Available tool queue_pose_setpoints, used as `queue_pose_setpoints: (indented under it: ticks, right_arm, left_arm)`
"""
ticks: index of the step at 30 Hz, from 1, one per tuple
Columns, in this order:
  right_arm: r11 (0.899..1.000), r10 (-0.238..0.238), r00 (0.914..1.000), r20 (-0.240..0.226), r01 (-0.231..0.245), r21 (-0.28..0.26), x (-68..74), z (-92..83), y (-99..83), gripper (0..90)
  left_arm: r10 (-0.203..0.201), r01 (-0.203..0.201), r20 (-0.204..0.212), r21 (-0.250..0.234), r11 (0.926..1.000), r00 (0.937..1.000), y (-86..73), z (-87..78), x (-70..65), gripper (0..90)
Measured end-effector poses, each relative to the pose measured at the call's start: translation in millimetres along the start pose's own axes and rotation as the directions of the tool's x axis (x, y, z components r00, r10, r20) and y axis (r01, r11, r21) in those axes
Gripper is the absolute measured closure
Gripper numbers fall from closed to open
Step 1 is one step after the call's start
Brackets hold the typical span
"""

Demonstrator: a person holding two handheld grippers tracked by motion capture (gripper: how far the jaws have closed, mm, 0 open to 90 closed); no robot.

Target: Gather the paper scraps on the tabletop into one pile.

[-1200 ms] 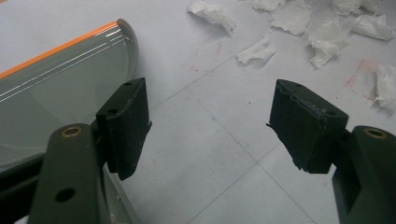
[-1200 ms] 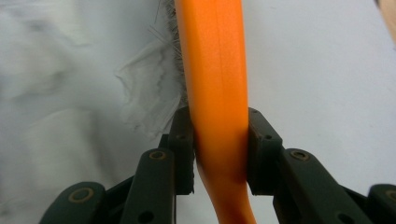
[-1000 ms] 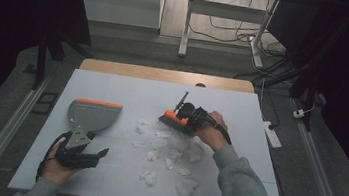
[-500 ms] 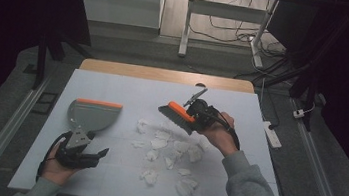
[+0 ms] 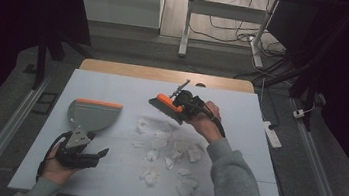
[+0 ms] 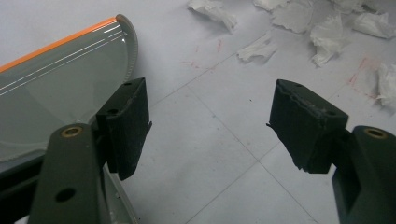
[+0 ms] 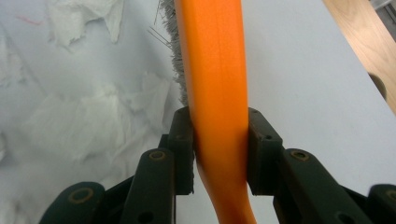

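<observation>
My right gripper (image 5: 181, 107) is clamped on the orange handle of the brush (image 5: 165, 106), which I hold above the pale blue table cover (image 5: 128, 90) just right of the frame's centre, while my left gripper (image 5: 86, 155) sits in the lower left with its jaws apart and nothing between them. The grey dustpan (image 5: 92, 115) with an orange edge lies flat just above that gripper, and crumpled paper scraps (image 5: 171, 150) are scattered across the middle of the cover. Beyond the table's wooden far edge (image 5: 165, 74), at the top of the frame, are a grey floor, a white table leg (image 5: 188, 21) and loose cables (image 5: 231, 29), with darkness on both sides.
</observation>
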State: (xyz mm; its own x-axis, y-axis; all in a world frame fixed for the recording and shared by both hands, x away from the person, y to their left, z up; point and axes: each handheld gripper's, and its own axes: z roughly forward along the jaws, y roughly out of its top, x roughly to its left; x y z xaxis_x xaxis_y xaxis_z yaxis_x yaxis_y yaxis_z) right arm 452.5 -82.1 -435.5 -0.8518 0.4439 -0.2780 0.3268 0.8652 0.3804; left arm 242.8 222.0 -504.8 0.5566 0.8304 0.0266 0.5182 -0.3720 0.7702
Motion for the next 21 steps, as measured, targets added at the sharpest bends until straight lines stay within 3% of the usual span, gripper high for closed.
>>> queue_pose_setpoints:
  ticks: [7,10,12,15,17,19,21]
  right_arm:
    - [0.994,-0.089,0.9959,0.02,0.087,0.062,13.7,33.9,35.6,68.1]
    - [0.981,-0.171,0.9846,0.036,0.166,0.102,20.1,45.0,42.9,68.1]
    - [0.979,-0.181,0.9834,0.011,0.18,0.093,25.2,46.6,46.1,68.1]
    - [0.967,-0.231,0.973,0.0,0.23,0.106,35.7,46.1,46.6,68.2]
    - [0.955,-0.276,0.9613,0.003,0.273,0.119,41.1,44.2,44.1,68.8]
    - [0.941,-0.31,0.9502,-0.03,0.311,0.135,45.1,39.7,40.9,70.3]
    - [0.937,-0.329,0.9431,-0.048,0.332,0.111,50.0,35.1,35.2,70.3]
  left_arm:
    - [-0.008,0.008,0.008,-0.007,0.9999,0.9999,-1.2,-0.6,2.3,29.6]
    - [-0.01,0.01,0.009,-0.011,0.9999,0.9999,-1.6,-1.1,3.3,29.6]
    - [-0.01,0.01,0.009,-0.009,0.9999,0.9999,-1.7,-1.0,3.5,29.6]
    - [-0.008,0.008,0.007,-0.007,0.9999,0.9999,-1.6,-1.1,3.2,29.6]
    - [-0.007,0.007,0.005,-0.008,0.9999,1.0,-1.4,-1.3,2.6,29.6]
    - [-0.004,0.004,0.006,-0.007,1.0,1.0,-1.3,-1.0,2.1,29.6]
    - [-0.002,0.002,0.006,-0.005,1.0,1.0,-1.2,-0.6,1.8,29.6]
